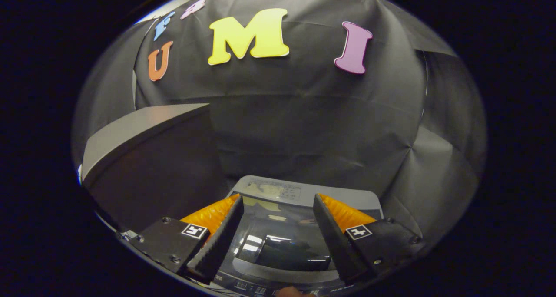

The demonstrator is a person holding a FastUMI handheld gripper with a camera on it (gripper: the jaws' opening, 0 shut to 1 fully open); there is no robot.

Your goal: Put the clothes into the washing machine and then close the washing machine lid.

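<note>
Below my gripper (276, 227) sits the washing machine (278, 253), its lid (282, 240) down and its dark glossy window showing between my two fingers, which are spread wide and hold nothing. Just ahead of the fingertips is the lid's grey back edge with a label. Beyond my left finger stands a grey cabinet (143, 127); I cannot see any clothes.
</note>
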